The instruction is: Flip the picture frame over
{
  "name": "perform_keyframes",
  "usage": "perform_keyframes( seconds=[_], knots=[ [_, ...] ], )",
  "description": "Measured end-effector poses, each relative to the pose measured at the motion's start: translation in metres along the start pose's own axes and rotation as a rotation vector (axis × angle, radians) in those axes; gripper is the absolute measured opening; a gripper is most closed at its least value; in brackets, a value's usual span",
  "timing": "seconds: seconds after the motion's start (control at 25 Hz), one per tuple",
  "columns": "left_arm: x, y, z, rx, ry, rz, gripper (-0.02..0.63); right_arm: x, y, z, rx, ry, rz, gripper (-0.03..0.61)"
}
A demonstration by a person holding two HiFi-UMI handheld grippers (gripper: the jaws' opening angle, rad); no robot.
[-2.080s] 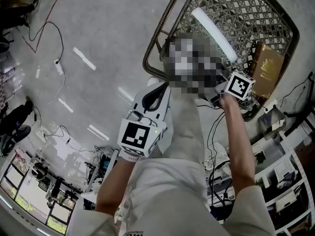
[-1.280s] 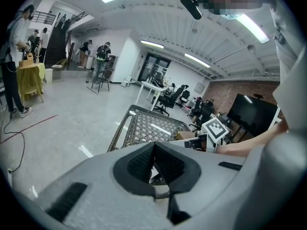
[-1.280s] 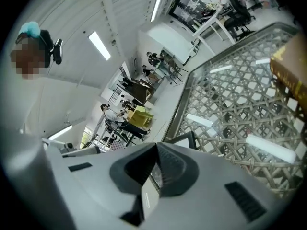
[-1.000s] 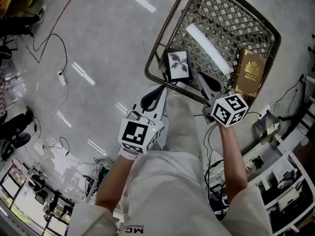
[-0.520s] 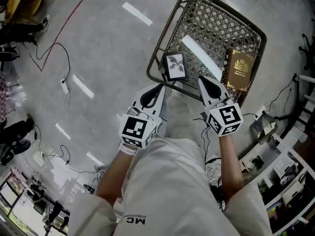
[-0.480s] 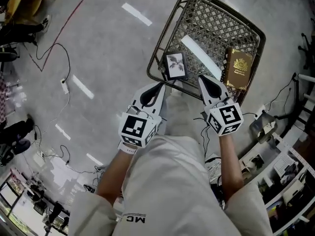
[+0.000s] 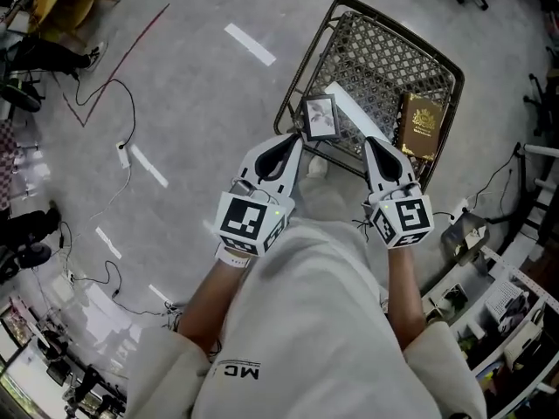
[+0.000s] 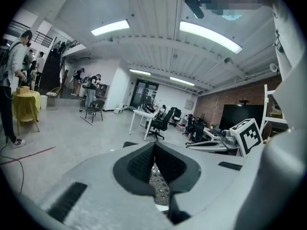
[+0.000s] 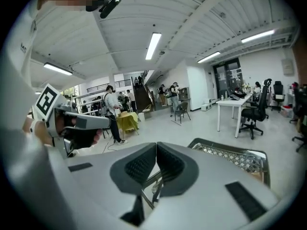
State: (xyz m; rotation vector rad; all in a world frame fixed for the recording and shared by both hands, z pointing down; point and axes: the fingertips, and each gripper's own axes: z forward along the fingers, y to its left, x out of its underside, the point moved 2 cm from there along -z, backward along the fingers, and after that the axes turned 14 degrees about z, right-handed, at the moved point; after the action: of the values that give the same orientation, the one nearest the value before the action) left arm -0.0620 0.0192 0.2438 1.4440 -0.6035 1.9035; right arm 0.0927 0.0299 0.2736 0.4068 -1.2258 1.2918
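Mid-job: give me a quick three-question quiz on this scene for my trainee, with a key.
1. True or false: the picture frame sits in the basket with its picture side showing in the head view.
2. The left gripper is: A) shut on the picture frame, B) wide open, C) shut on nothing.
3. Fill in: in the head view, the brown book lies to the ____ of the picture frame.

Key: 1 true; 2 C; 3 right.
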Motion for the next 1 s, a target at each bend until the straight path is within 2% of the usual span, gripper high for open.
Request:
perform_keyframes(
  seconds=[0.56, 1.0],
  knots=[
    [-0.016, -0.010, -0.021, 0.017, -0.037, 0.090, 0.025, -0.037, 0.019, -0.040, 0.022, -0.159, -0.083, 0.020],
    [-0.028, -0.018, -0.012, 0.043, -0.077, 0.119, 0.025, -0.036, 0.012, -0.055, 0.055, -0.205, -0.067, 0.020]
  ],
)
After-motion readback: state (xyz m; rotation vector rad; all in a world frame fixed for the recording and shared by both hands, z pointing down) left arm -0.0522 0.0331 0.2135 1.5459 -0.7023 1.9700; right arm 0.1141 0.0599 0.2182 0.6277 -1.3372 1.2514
